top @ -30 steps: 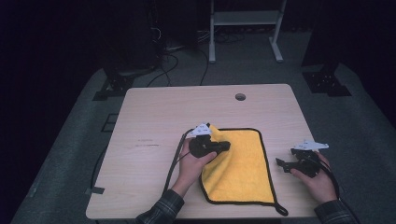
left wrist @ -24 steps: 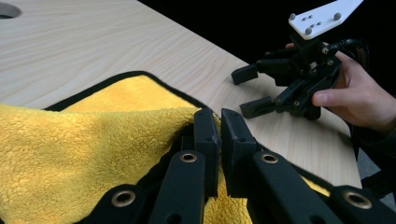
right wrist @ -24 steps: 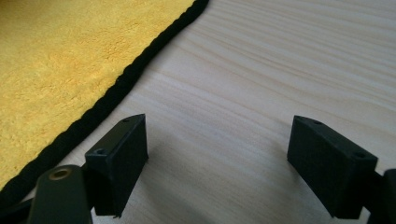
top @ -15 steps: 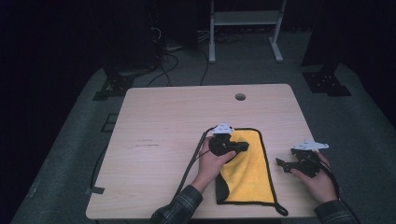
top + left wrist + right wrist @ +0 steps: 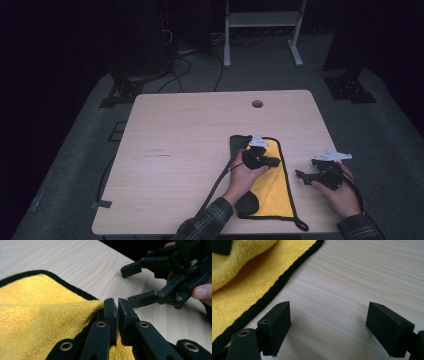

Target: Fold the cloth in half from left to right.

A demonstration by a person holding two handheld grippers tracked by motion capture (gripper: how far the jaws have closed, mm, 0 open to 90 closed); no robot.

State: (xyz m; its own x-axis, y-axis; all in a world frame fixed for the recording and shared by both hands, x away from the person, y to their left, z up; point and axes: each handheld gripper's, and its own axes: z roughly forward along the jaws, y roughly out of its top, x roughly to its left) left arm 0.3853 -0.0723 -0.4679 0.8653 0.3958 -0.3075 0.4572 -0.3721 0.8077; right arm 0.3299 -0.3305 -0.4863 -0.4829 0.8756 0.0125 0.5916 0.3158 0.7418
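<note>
A yellow cloth (image 5: 274, 187) with a black border lies on the right half of the wooden table (image 5: 190, 150). My left gripper (image 5: 275, 161) hovers over its middle, shut on a pinched-up fold of the cloth (image 5: 37, 315). The lifted part drapes over the rest, and a dark underside shows at the near left. In the left gripper view the jaws (image 5: 117, 302) meet on the yellow pile. My right gripper (image 5: 301, 175) rests just right of the cloth's edge, open, with bare wood between its fingers (image 5: 328, 322). The cloth's border (image 5: 274, 287) runs to its left there.
A round cable hole (image 5: 257, 104) sits near the table's far edge. The left gripper's cable (image 5: 220, 180) trails back across the table towards the person. Beyond the table a white stand (image 5: 262, 20) and dark equipment stand on the grey floor.
My left gripper has travelled to the right with the cloth's left side, folding it over the rest, so the yellow area looks narrower. The right gripper has stayed put.
</note>
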